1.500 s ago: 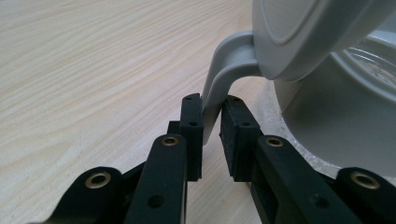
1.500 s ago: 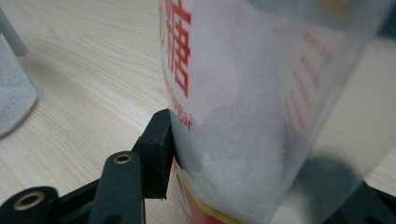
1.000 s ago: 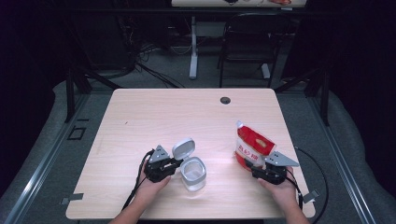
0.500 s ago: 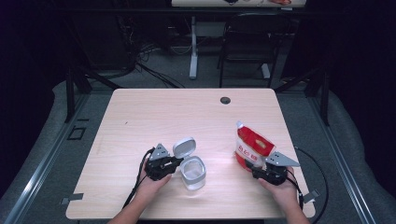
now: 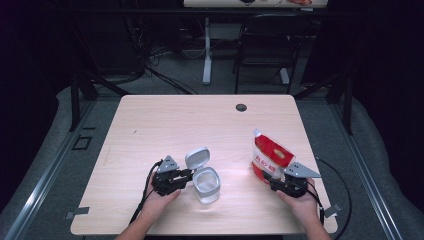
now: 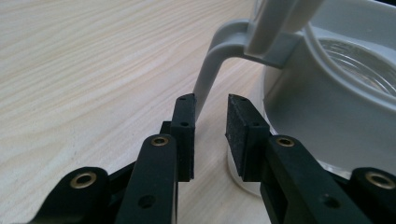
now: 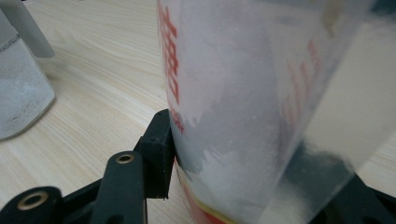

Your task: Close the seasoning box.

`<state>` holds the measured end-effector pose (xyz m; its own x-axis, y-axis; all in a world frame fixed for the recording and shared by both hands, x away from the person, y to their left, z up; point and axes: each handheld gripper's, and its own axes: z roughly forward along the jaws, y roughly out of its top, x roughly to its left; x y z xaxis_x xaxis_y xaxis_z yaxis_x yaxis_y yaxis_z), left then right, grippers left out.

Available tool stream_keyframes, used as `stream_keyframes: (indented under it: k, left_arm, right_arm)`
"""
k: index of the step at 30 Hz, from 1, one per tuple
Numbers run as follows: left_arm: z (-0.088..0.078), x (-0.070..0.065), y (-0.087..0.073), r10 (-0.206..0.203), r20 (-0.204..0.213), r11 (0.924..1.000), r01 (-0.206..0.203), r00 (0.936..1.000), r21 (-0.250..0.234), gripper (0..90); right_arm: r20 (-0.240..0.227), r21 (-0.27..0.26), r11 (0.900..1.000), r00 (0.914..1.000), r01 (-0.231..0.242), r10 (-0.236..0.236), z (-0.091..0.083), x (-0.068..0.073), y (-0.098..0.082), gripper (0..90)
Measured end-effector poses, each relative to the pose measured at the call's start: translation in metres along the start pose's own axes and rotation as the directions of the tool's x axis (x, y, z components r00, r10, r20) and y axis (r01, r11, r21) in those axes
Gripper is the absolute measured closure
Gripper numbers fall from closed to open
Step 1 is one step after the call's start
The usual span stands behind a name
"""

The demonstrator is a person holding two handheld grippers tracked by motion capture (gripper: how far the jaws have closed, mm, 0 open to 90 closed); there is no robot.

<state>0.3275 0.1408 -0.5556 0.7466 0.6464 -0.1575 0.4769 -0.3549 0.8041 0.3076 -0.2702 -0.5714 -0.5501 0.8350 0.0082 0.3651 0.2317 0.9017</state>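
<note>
A clear container (image 5: 207,186) with a grey rim stands at the front middle of the table, its grey lid (image 5: 197,158) flipped up. My left gripper (image 5: 187,175) sits at its left side. In the left gripper view the container (image 6: 327,107) is at the right, and its grey tab (image 6: 215,60) hangs down to the tip of one jaw. The left gripper (image 6: 210,100) is open and its jaws have just been opening; the pads press nothing. My right gripper (image 5: 270,176) is shut on the base of an upright red and white bag (image 5: 269,155). The bag (image 7: 243,93) hides one jaw of the right gripper (image 7: 257,177).
The wooden table (image 5: 200,125) has a round cable hole (image 5: 241,107) near its back edge. A black chair (image 5: 265,45) and a desk leg (image 5: 206,50) stand behind it. The container (image 7: 18,93) shows at the left of the right gripper view.
</note>
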Motion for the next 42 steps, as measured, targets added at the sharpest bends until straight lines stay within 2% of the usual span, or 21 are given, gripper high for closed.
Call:
stream_keyframes:
  k: [6, 8, 11, 12, 14, 16, 17, 18, 21, 22, 28, 33, 34, 37, 39, 40, 41, 42]
  left_arm:
    - [-0.014, -0.003, 0.0, 0.012, 0.008, 0.9996, -0.013, 0.9999, 0.027, 70.5]
    - [-0.027, -0.006, 0.0, 0.044, 0.007, 0.9985, -0.044, 0.999, 0.033, 70.1]
    - [-0.037, -0.006, -0.003, 0.054, 0.005, 0.998, -0.054, 0.9985, 0.032, 69.2]
    - [-0.045, -0.005, -0.007, 0.064, -0.003, 0.9975, -0.064, 0.9979, 0.028, 69.0]
    - [-0.051, -0.003, -0.014, 0.064, -0.027, 0.9979, -0.063, 0.9976, 0.009, 68.5]
    - [-0.051, 0.0, -0.017, 0.058, -0.029, 0.9983, -0.057, 0.9979, 0.007, 68.4]
    - [-0.051, 0.003, -0.021, 0.033, -0.03, 0.9994, -0.033, 0.999, 0.005, 68.4]
    - [-0.05, 0.008, -0.023, 0.007, -0.029, 0.9999, -0.007, 0.9996, 0.013, 68.1]
    - [-0.051, 0.01, -0.023, 0.001, -0.032, 1.0, -0.002, 0.9995, -0.002, 67.2]
    - [-0.051, 0.01, -0.024, -0.003, -0.027, 1.0, 0.003, 0.9996, -0.006, 67.2]
    - [-0.051, 0.008, -0.024, -0.003, -0.022, 0.9998, 0.002, 0.9997, -0.02, 65.3]
    - [-0.053, 0.004, -0.023, -0.008, -0.012, 0.9992, 0.008, 0.9999, -0.038, 63.8]
    - [-0.054, 0.002, -0.022, 0.006, -0.003, 0.9993, -0.006, 1.0, -0.037, 63.7]
    - [-0.055, -0.001, -0.021, 0.007, 0.006, 0.9993, -0.007, 1.0, -0.036, 63.0]
    - [-0.054, -0.006, -0.021, 0.007, 0.017, 0.9991, -0.006, 0.9998, -0.042, 61.6]
    - [-0.053, -0.011, -0.02, 0.025, 0.022, 0.9989, -0.024, 0.9994, -0.041, 60.3]
    - [-0.053, -0.011, -0.02, 0.025, 0.022, 0.9989, -0.024, 0.9994, -0.041, 58.2]
    - [-0.051, -0.019, -0.02, 0.038, 0.037, 0.9984, -0.036, 0.9986, -0.043, 55.6]
  right_arm:
    - [0.013, 0.009, 0.999, 0.999, 0.043, -0.044, -0.001, 0.003, 0.002, 50.9]
    - [0.013, 0.006, 0.999, 0.9989, 0.044, -0.044, 0.0, 0.005, 0.002, 51.0]
    - [0.014, 0.008, 0.999, 0.9987, 0.049, -0.049, -0.001, 0.005, 0.003, 51.1]
    - [0.01, 0.006, 0.998, 0.9984, 0.055, -0.055, -0.001, 0.006, 0.003, 51.1]
    - [0.014, 0.01, 0.998, 0.9975, 0.069, -0.069, -0.002, 0.007, 0.003, 51.1]
    - [0.013, 0.011, 0.997, 0.9973, 0.072, -0.072, -0.002, 0.008, 0.004, 51.2]
    - [0.013, 0.022, 0.996, 0.9964, 0.083, -0.084, -0.003, 0.008, 0.005, 51.2]
    - [0.009, 0.01, 0.997, 0.9967, 0.08, -0.08, -0.002, 0.01, 0.006, 51.3]
    - [0.015, 0.002, 0.997, 0.9967, 0.08, -0.08, -0.003, 0.011, 0.007, 51.3]
    - [0.008, -0.015, 0.997, 0.9975, 0.07, -0.07, -0.005, 0.011, 0.009, 51.4]
    - [-0.012, -0.031, 0.997, 0.9972, 0.073, -0.073, -0.012, 0.015, 0.014, 51.5]
    - [-0.01, -0.029, 0.995, 0.9953, 0.096, -0.097, -0.016, 0.017, 0.017, 51.5]
    - [-0.007, -0.029, 0.994, 0.9942, 0.107, -0.107, -0.018, 0.019, 0.019, 51.5]
    - [-0.007, -0.041, 0.993, 0.9941, 0.107, -0.108, -0.02, 0.02, 0.02, 51.5]
    - [-0.012, -0.05, 0.993, 0.9938, 0.11, -0.11, -0.021, 0.022, 0.022, 51.5]
    - [-0.013, -0.05, 0.992, 0.9936, 0.112, -0.112, -0.022, 0.022, 0.023, 51.5]
    - [-0.013, -0.05, 0.992, 0.9936, 0.112, -0.112, -0.022, 0.022, 0.023, 51.5]
    - [-0.016, -0.064, 0.993, 0.9945, 0.103, -0.104, -0.021, 0.023, 0.023, 51.5]
